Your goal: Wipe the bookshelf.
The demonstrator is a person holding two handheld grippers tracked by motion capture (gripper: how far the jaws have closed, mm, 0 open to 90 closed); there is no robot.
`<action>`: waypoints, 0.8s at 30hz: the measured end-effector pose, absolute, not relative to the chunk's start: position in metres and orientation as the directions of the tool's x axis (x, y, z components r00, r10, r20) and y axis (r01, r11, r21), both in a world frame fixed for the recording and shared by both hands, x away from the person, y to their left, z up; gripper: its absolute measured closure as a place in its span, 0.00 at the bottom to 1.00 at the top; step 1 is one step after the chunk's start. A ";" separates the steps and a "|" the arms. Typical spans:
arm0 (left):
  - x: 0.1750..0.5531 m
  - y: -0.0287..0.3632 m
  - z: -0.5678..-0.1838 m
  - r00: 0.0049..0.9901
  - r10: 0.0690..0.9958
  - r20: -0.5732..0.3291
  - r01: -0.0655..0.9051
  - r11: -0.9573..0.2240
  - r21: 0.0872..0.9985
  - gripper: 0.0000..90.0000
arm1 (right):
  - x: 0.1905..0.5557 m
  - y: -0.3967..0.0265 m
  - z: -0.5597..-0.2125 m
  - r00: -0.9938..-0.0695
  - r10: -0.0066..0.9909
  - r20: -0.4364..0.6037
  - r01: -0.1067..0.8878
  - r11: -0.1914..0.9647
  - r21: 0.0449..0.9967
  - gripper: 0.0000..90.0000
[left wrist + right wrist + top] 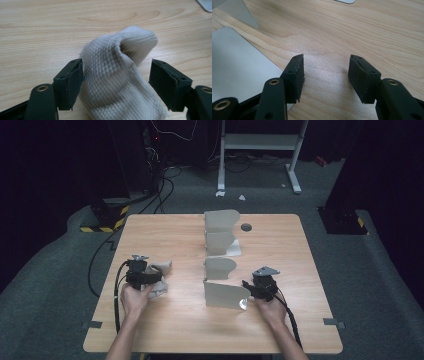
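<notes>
**Clerk:** Item one, the thing in hand?

**Operator:** Grey cloth [120, 75], waffle-knit, bunched into a soft hump on the worktop [175, 330], left side, near my left hand. I judge it light, limp and not at all fragile; it will sag and trail when lifted, and the weave should give the pads good purchase. Best hold: the raised fold at the top of the hump, pinched through both layers.

**Clerk:** Item two, left claw?

**Operator:** Left claw [116, 80], spread, astride the cloth. One pad lies against the fabric's edge; the other stands clear of it. I read no squeeze on it, so the cloth sits between the jaws but is not pinched.

**Clerk:** Item three, right claw?

**Operator:** Right claw [325, 77], spread, holding nothing; bare wood between its jaws. It rests low on the right side, just beside the nearest grey metal bracket [225, 295], not touching as far as I can tell.

**Clerk:** Other stock?

**Operator:** More grey metal brackets [220, 232], upright in a row down the middle.
</notes>
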State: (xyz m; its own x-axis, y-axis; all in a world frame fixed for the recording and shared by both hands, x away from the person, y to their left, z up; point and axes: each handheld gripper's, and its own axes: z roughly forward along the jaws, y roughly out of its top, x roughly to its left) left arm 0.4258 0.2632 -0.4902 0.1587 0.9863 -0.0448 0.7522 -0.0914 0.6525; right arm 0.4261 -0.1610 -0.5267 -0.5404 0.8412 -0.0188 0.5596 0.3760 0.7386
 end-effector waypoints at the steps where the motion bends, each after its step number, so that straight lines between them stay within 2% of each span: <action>1: 0.428 0.263 -0.492 0.161 0.986 -0.042 0.749 -0.094 0.656 0.34 | 0.426 -0.161 -0.527 -0.540 0.841 -0.019 0.560 0.376 0.738 0.52; 5: 0.435 0.258 -0.501 0.168 0.985 -0.041 0.743 -0.099 0.662 0.43 | 0.426 -0.161 -0.527 -0.540 0.841 -0.019 0.559 0.376 0.739 0.52; 9: 0.436 0.254 -0.507 0.194 0.981 -0.003 0.742 -0.145 0.655 0.64 | 0.426 -0.161 -0.527 -0.540 0.842 -0.019 0.560 0.376 0.738 0.52; 12: 0.426 0.249 -0.505 0.253 0.967 0.004 0.704 -0.187 0.686 0.81 | 0.426 -0.161 -0.527 -0.540 0.842 -0.020 0.560 0.377 0.738 0.52; 16: 0.412 0.234 -0.501 0.335 0.942 -0.017 0.665 -0.224 0.713 0.86 | 0.426 -0.161 -0.527 -0.541 0.841 -0.020 0.560 0.377 0.738 0.51; 24: 0.390 0.205 -0.488 0.483 0.876 0.015 0.578 -0.331 0.746 0.86 | 0.426 -0.161 -0.527 -0.541 0.841 -0.024 0.558 0.380 0.738 0.50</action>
State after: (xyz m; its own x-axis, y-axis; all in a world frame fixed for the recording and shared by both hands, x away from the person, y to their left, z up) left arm 0.3901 0.2047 -0.4876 0.4827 0.8757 0.0154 0.5775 -0.3314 0.7461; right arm 0.4259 -0.1607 -0.5268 -0.5410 0.8407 -0.0238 0.5576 0.3797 0.7382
